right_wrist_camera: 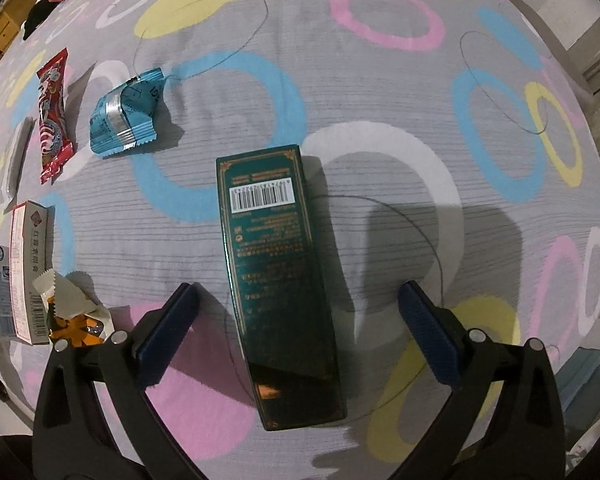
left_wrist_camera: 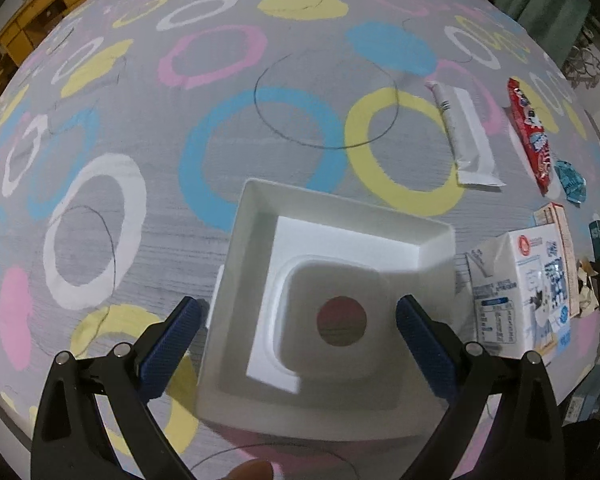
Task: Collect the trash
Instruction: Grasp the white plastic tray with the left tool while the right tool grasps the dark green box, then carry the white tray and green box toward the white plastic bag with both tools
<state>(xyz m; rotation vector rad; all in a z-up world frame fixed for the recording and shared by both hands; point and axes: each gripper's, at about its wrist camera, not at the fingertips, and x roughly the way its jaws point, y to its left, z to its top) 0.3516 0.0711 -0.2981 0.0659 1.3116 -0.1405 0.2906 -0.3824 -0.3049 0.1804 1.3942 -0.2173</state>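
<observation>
1 white square bin (left_wrist_camera: pixel 328 240), smooth, hollow, between the spread left gripper (left_wrist_camera: pixel 298 344) pads, untouched | 1 dark green glossy box (right_wrist_camera: pixel 278 264) lying flat between the spread right gripper (right_wrist_camera: pixel 296 334) pads, gaps each side | 2 crinkly wrappers: red wrapper (right_wrist_camera: pixel 52 116), blue wrapper (right_wrist_camera: pixel 126 114) | ringed grey cloth (right_wrist_camera: pixel 380 80) bare to the right

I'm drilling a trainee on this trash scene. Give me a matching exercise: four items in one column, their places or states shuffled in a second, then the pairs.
Items:
1. dark green box
2. white bin
3. blue wrapper
4. toothpaste tube

Places or states:
A. crumpled, next to the red wrapper
B. between the open right gripper fingers
C. lying on a flat white carton
D. between the open left gripper fingers

Pairs: 1-B, 2-D, 3-A, 4-C
</observation>
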